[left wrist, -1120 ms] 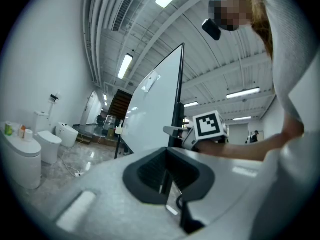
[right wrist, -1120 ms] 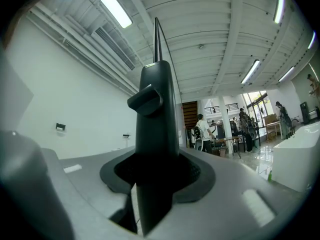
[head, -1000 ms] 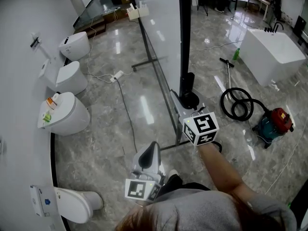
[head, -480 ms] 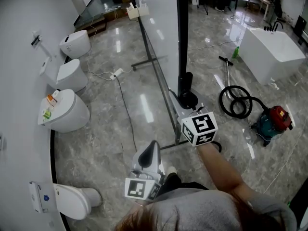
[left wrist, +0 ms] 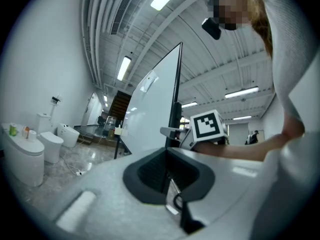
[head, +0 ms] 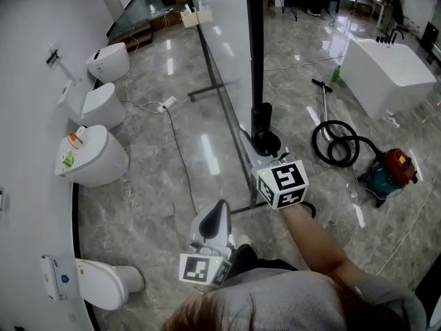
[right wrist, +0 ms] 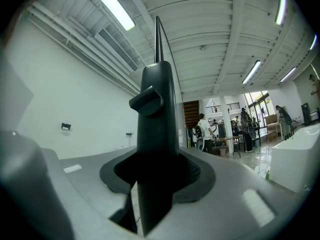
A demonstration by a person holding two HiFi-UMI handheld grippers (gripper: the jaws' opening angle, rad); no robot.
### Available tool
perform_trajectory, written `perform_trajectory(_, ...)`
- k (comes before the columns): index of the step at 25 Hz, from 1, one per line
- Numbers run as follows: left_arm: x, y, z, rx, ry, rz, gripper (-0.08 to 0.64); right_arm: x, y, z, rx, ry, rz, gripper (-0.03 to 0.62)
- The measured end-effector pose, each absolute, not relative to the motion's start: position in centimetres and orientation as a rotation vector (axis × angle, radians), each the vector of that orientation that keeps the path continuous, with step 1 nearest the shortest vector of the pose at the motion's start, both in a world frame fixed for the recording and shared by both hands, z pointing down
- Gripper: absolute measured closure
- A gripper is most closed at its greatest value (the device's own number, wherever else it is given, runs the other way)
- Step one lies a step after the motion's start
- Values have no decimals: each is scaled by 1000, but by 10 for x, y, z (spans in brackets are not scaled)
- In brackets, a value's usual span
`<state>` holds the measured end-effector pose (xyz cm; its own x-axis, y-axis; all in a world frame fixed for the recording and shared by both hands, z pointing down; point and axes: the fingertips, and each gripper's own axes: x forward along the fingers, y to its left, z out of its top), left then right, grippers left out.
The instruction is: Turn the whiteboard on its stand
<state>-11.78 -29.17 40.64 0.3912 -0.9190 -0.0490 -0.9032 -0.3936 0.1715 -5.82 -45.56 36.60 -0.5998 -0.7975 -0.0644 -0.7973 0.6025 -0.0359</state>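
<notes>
The whiteboard point(head: 224, 33) stands straight ahead on the shiny floor point(head: 158, 185), tall and edge-on to the person point(head: 289, 302). The right hand-held gripper point(head: 256, 147) has its jaws squeezed round the black post point(head: 256, 61) at the board's near edge, low down by a black knob point(right wrist: 146, 100). The left hand-held gripper point(head: 219, 212) hangs back close to the person's body with its jaws pressed together on nothing (so the right one is much nearer, and I think it will do the swinging). The top of the board runs off the picture, and I can't make out where it pivots on its stand point(head: 213, 92).
</notes>
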Motion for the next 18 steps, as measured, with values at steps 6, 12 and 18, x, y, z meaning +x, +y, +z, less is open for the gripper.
perform_trajectory(6,-112,-278,405,2493,-1673,-230,558,-45,-438,367,-1371,2739,6,434)
perform_trajectory(12,-101,-258,407,2503,-1669,-222,558,-34,-416,365,-1379,2735,30,444)
perform_trajectory(18,-94,-239,413,2492,-1683,-206,558,-21,-397,367,-1388,2737,37,446)
